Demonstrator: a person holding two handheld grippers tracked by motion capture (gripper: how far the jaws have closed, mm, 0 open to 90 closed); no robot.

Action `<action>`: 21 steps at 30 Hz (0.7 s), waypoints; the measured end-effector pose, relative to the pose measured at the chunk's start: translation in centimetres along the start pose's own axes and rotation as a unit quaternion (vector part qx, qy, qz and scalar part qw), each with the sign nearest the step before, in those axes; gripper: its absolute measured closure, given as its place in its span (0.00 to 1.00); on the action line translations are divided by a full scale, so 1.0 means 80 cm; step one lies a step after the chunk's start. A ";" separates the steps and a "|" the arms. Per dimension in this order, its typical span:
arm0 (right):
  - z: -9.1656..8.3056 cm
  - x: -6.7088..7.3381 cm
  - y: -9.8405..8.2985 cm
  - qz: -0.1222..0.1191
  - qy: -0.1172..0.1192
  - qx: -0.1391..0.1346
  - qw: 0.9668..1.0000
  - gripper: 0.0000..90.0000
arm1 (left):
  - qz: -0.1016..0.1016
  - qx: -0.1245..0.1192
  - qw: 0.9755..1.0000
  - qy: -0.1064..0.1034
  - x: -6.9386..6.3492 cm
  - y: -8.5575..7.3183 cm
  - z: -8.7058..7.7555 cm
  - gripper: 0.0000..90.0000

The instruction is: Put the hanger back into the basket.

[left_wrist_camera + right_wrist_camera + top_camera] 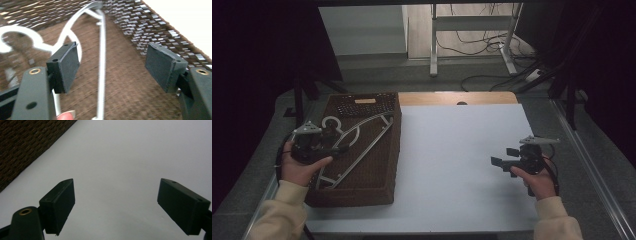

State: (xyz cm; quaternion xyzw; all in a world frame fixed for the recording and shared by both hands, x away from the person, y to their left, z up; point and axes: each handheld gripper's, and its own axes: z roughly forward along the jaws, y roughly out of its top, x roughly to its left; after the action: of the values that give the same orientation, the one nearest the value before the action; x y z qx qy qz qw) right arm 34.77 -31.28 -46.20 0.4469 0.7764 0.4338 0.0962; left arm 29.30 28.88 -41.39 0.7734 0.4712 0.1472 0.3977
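A pale grey clothes hanger (pixel 362 153) lies flat inside a brown woven basket (pixel 357 197) on the left of the white table (pixel 452 165). My left gripper (pixel 334 140) is held over the basket's left side, near the hanger's hook. In the left gripper view the gripper (pixel 113 62) is open, and the hanger's straight bar (pixel 101 62) runs below the gap between its jaws, untouched. My right gripper (pixel 504 156) hovers open over bare table at the right. In the right gripper view the gripper (pixel 116 202) has nothing between its pads.
The basket's side wall (pixel 25 145) lies well to the left of the right gripper. A wooden strip (pixel 457 98) runs along the table's far edge. Beyond it are desk legs and loose cables (pixel 472 45) on the floor. Dark curtains flank both sides.
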 end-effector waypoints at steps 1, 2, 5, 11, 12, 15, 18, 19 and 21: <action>0.000 0.000 0.000 -0.001 0.000 -0.001 1.000 0.17 | 0.003 0.000 1.000 -0.011 -0.006 0.002 0.002 0.30; 0.000 0.001 0.000 -0.001 0.001 -0.001 1.000 0.17 | 0.003 0.000 1.000 -0.020 -0.012 0.003 0.005 0.29; -0.002 0.002 0.000 -0.004 -0.001 -0.002 1.000 0.17 | 0.009 0.006 0.999 -0.041 -0.029 0.005 0.014 0.26; -0.001 0.006 0.001 -0.015 -0.002 -0.001 1.000 0.17 | 0.023 0.009 0.996 -0.086 -0.062 0.003 0.035 0.25; 0.000 0.008 0.001 -0.017 0.000 -0.001 1.000 0.17 | 0.023 0.010 0.996 -0.090 -0.065 0.002 0.036 0.25; 0.000 0.014 -0.001 -0.029 0.001 0.003 1.000 0.16 | 0.029 0.017 0.994 -0.100 -0.076 -0.001 0.040 0.25; -0.003 0.021 -0.007 -0.040 0.006 0.007 0.999 0.16 | 0.029 0.016 0.994 -0.105 -0.080 -0.005 0.040 0.25; -0.004 0.023 -0.010 -0.043 0.007 0.007 0.999 0.16 | 0.029 0.016 0.994 -0.105 -0.081 -0.007 0.039 0.25; -0.007 0.025 -0.015 -0.048 0.009 0.009 0.999 0.16 | 0.031 0.017 0.994 -0.103 -0.081 -0.010 0.039 0.25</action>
State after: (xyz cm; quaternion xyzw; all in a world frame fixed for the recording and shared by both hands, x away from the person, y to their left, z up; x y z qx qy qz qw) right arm 32.59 -30.32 -46.26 0.4063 0.8016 0.4256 0.1061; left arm 27.38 22.12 -43.06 0.8054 0.4059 0.0714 0.4259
